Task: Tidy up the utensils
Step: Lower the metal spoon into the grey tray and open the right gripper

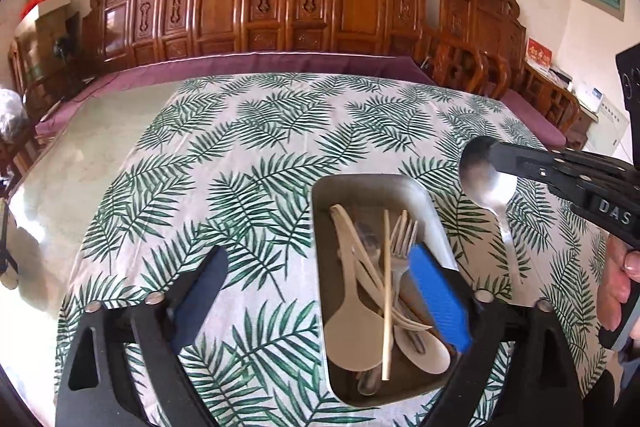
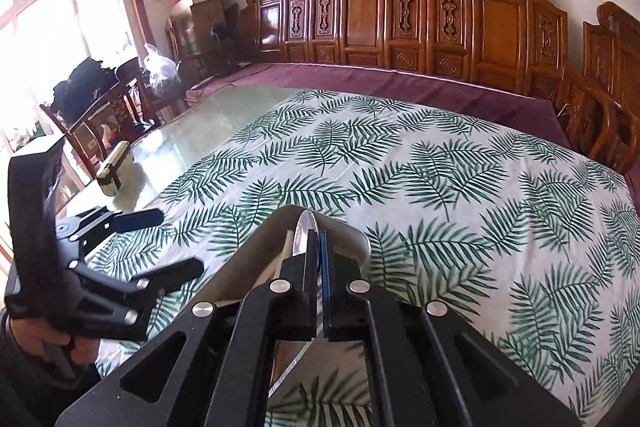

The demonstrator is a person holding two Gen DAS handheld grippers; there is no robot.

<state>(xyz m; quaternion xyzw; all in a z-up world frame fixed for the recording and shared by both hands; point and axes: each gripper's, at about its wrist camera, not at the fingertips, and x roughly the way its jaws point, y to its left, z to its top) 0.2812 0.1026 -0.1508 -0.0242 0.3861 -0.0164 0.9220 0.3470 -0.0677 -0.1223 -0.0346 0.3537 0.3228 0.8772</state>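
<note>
Spoon (image 1: 486, 179) hangs bowl-up, handle down, pinched in our right hand-held gripper (image 2: 320, 259) just right of the tray (image 1: 436, 211); our left hand-held gripper (image 1: 320, 291) is spread, over the tray's near end.

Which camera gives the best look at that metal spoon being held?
The left wrist view: the metal spoon shows bowl and handle, pinched by the right gripper. The right wrist view catches only its thin edge between the closed fingers.

Steel spoon (image 1: 486, 183) held aloft, bowl up, beside metal tray (image 1: 320, 211) of piled utensils (image 1: 380, 291)
</note>
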